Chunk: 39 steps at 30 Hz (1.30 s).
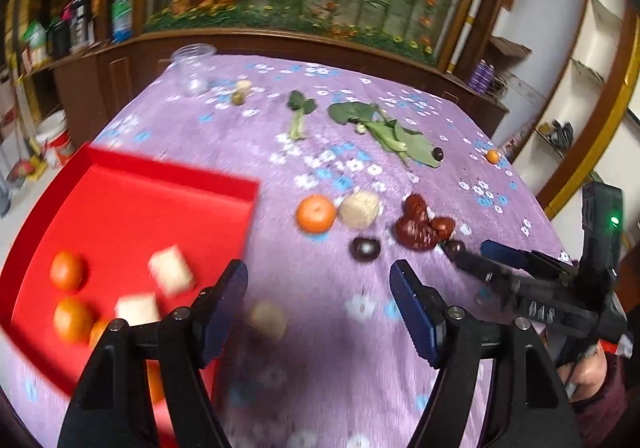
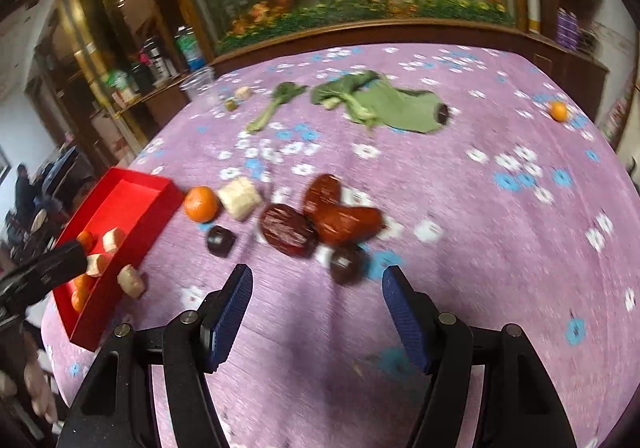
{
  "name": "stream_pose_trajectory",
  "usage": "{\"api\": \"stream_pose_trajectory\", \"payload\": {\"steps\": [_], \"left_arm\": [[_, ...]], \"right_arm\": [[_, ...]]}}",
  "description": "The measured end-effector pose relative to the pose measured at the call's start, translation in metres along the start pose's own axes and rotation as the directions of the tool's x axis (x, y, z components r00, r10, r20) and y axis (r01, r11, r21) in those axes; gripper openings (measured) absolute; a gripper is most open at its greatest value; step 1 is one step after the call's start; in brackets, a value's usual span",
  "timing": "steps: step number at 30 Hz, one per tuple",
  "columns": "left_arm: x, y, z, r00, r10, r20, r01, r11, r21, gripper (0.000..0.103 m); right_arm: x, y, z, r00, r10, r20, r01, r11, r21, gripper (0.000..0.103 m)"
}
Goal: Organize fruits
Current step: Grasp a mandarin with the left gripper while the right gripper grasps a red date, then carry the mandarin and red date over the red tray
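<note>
Soft daylight, motion blur (fisheye-warped edges), dark corners

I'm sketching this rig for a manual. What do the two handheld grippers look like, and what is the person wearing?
Both match. The left gripper and right gripper have black angled plastic arms joined by silver pivot bolts, ending in flat fingers faced with dark blue ribbed pads. Seen from the left wrist camera, the right one's black body carries a small lit green light. A dark maroon sleeve shows beneath it.

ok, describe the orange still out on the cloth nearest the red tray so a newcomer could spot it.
Start at the red tray on the purple floral tablecloth. Just off the tray's far corner, on the cloth, sits the orange, touching a pale beige block. It is bigger than the tiny orange far across the table, and the other oranges lie inside the tray.
</note>
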<state>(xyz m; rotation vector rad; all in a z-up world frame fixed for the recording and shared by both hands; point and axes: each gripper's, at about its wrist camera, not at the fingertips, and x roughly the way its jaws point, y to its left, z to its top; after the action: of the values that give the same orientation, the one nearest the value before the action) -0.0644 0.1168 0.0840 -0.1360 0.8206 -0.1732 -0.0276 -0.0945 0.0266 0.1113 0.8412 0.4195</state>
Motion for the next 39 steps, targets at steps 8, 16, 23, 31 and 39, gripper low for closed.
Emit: {"api": "stream_pose_trajectory", "payload": {"steps": [8, 16, 23, 31, 39], "left_arm": [[0.076, -0.012, 0.037, 0.995, -0.001, -0.098, 0.014, 0.991, 0.132, 0.051], [0.12, 0.001, 0.04, 0.981, 0.02, -0.195, 0.004, 0.993, 0.12, 0.04], [0.131, -0.006, 0.038, 0.974, 0.096, -0.205, -0.065, 0.986, 0.155, 0.04], [0.117, -0.008, 0.035, 0.983, 0.074, -0.167, -0.054, 0.991, 0.119, 0.033], [0.07, -0.009, 0.022, 0.995, 0.009, -0.099, -0.003, 0.999, 0.055, 0.033]], "right_arm": [[0.035, 0.029, 0.017, 0.998, 0.048, -0.034, -0.053, 0.981, -0.189, 0.072], [0.064, 0.03, 0.023, 0.997, -0.008, -0.078, -0.014, 0.961, -0.275, 0.07], [0.078, 0.031, 0.023, 0.992, -0.045, -0.115, 0.008, 0.952, -0.305, 0.051], [0.073, 0.025, 0.025, 0.993, -0.027, -0.116, -0.001, 0.972, -0.234, 0.037], [0.046, 0.035, 0.018, 0.996, 0.007, -0.085, -0.023, 0.982, -0.187, 0.036]]}}
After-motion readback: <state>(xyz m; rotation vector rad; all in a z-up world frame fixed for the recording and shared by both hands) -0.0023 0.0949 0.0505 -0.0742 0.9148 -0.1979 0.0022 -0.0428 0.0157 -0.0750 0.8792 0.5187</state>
